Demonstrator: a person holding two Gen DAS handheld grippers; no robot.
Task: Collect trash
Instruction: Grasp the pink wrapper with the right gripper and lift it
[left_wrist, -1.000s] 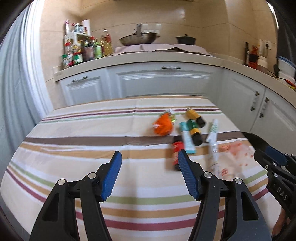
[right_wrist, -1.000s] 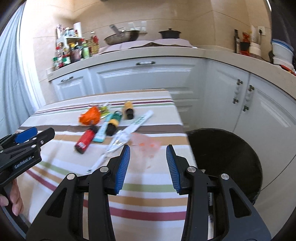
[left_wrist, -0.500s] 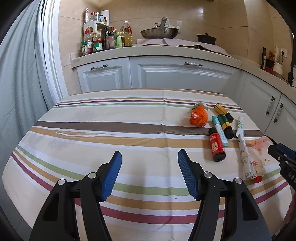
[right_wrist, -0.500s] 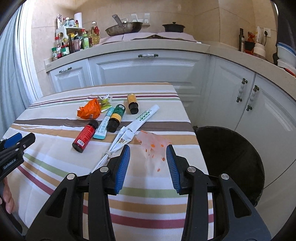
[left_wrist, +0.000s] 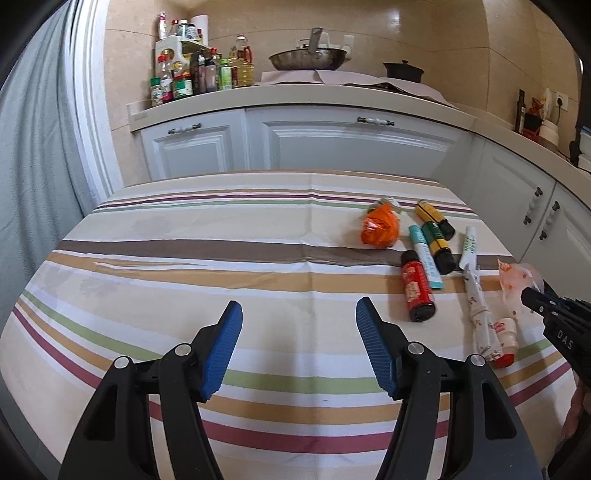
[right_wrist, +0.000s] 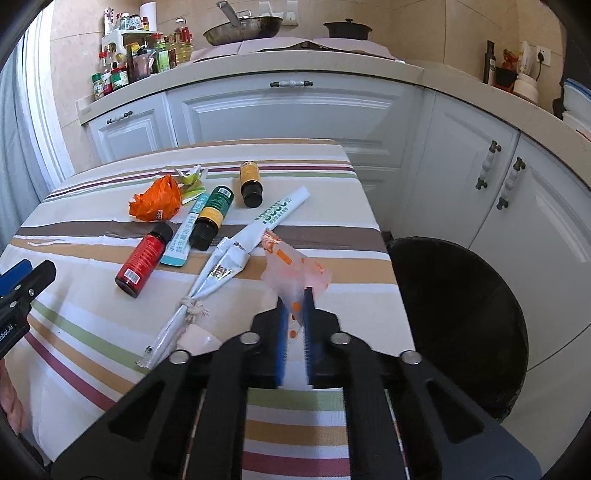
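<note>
Right hand-held gripper (right_wrist: 295, 306) just clamped shut on clear orange-spotted wrapper (right_wrist: 291, 266) at desk (right_wrist: 332, 402) edge. Lift clear, swing over black bin (right_wrist: 461, 317), then release. Left hand-held gripper (left_wrist: 299, 343) wide, empty.

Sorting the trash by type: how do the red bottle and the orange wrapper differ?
The red bottle is a rigid cylinder with a black cap, lying on its side; the orange wrapper is a crumpled, shapeless plastic bundle. The bottle shows a barcode label; the wrapper is mostly plain orange. Both rest on the striped tablecloth, untouched by either gripper.
</note>
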